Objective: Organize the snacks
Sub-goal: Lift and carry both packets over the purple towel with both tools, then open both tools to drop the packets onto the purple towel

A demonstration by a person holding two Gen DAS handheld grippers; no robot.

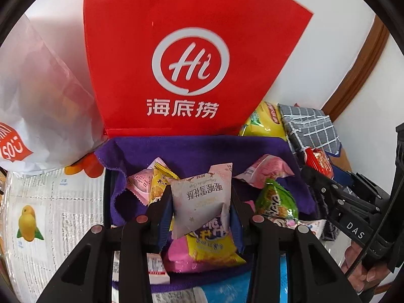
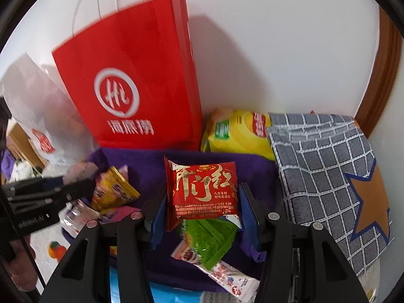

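Left hand-held gripper [image 1: 200, 208]: grasping white snack packet [image 1: 202, 199] above purple cloth [image 1: 197, 151]. Right hand-held gripper [image 2: 202, 204]: grasping red snack packet [image 2: 203, 189], before red bag [image 2: 131, 80].

Two close downward views, shared red bag [image 1: 176, 58]

Both grippers are built of matte black angular arms with triangular cut-outs, fastened by round silver pivot pins. The left gripper [image 1: 202, 212] and the right gripper [image 2: 202, 202] are fitted with blue pads inside black fingers. White lettering "DAS" is printed on the right gripper's body.
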